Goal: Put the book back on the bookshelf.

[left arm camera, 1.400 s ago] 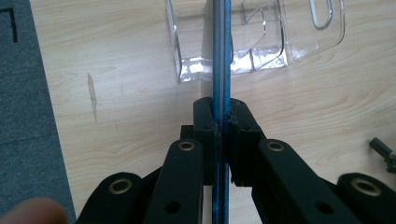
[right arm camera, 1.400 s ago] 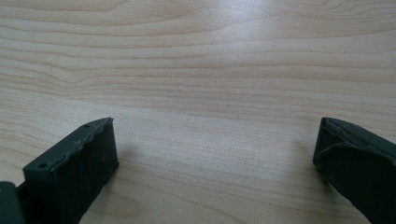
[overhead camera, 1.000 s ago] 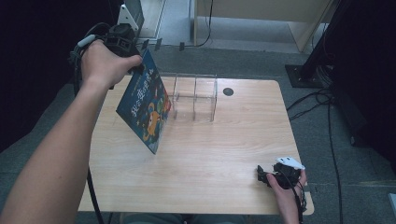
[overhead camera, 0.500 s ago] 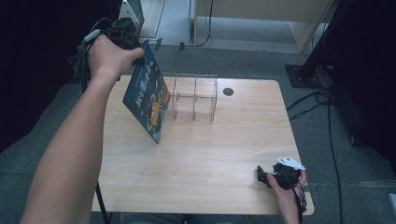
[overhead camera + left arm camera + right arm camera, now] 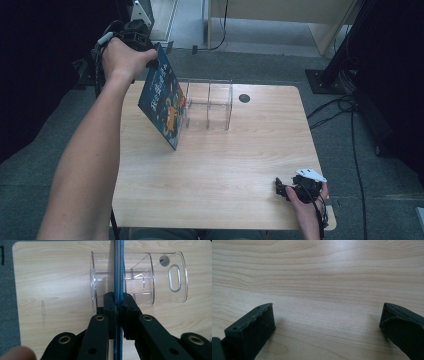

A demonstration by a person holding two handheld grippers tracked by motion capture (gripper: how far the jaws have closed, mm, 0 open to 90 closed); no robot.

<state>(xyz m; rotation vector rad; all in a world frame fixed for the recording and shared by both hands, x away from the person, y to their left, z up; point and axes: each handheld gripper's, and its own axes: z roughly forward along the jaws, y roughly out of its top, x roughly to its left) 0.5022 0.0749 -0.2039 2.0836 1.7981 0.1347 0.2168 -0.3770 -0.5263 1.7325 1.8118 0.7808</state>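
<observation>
Two grippers are at work over the wooden table [image 5: 215, 165], and just one carries anything. The left gripper [image 5: 119, 302] has its jaws closed tight on the top edge of a thin blue picture book [image 5: 164, 102], which runs edge-on between the pads in the left gripper view. From the high view the book hangs tilted above the table's far left part, its lower corner close to or resting on the wood (I cannot tell which), its upper edge leaning toward the clear acrylic organizer [image 5: 207, 104]. That organizer stands near the far edge, just beside the book, with upright dividers forming slots; a small dark round hole [image 5: 244, 98] sits in the tabletop beyond it to the right.

The right gripper [image 5: 281, 189] rests at the near right corner, well apart from the book. Its jaws stand wide open with nothing between them, only bare wood grain below them in the right gripper view.

My reading is that the carrying step is in hand: the book is being brought to the organizer to be filed upright in a slot. The next move calls for squaring the book so its lower edge lines up with a gap between dividers, then lowering it straight down before the pads let go. Since the covers are thin and floppy, a skewed entry could catch on a divider or push the light organizer along the table.
</observation>
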